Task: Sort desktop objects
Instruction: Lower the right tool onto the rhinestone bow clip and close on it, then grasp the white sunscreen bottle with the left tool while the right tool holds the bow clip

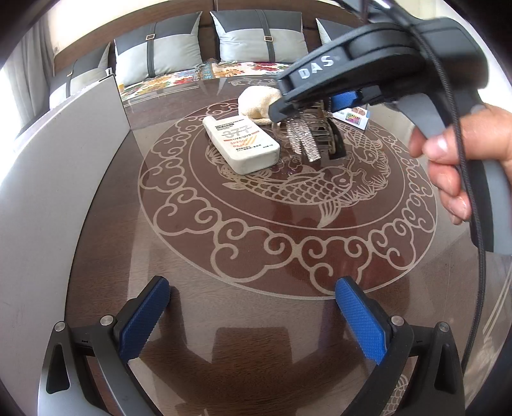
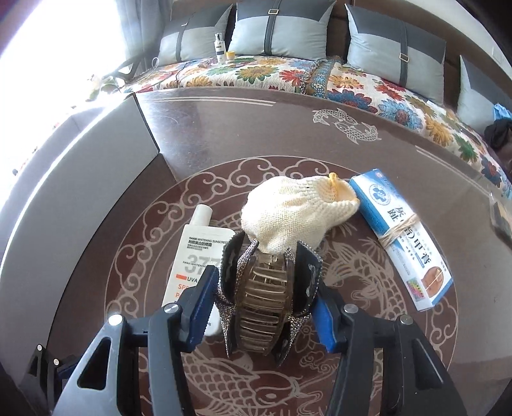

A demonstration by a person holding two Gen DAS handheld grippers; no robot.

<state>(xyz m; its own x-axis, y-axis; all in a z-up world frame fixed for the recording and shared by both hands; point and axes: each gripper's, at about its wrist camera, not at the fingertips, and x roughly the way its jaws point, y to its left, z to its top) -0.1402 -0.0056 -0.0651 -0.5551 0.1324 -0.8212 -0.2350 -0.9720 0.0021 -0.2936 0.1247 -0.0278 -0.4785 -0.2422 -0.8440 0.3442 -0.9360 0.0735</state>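
A brown hair claw clip with glittery trim (image 2: 262,294) sits between the fingers of my right gripper (image 2: 265,307), which is closed on it, just above the glass table. The clip also shows in the left wrist view (image 1: 315,134), under the right gripper (image 1: 323,105). A white sunscreen tube (image 1: 241,144) lies left of it, also in the right wrist view (image 2: 195,252). A cream knitted pouch (image 2: 294,211) lies behind the clip. A blue and white medicine box (image 2: 403,236) lies at the right. My left gripper (image 1: 252,307) is open and empty over the near table.
A grey open box or panel (image 1: 57,179) stands along the table's left side. A sofa with grey cushions (image 2: 281,28) and a floral cover runs behind the table; a small bottle (image 2: 219,48) stands on it. The person's hand (image 1: 464,166) holds the right gripper.
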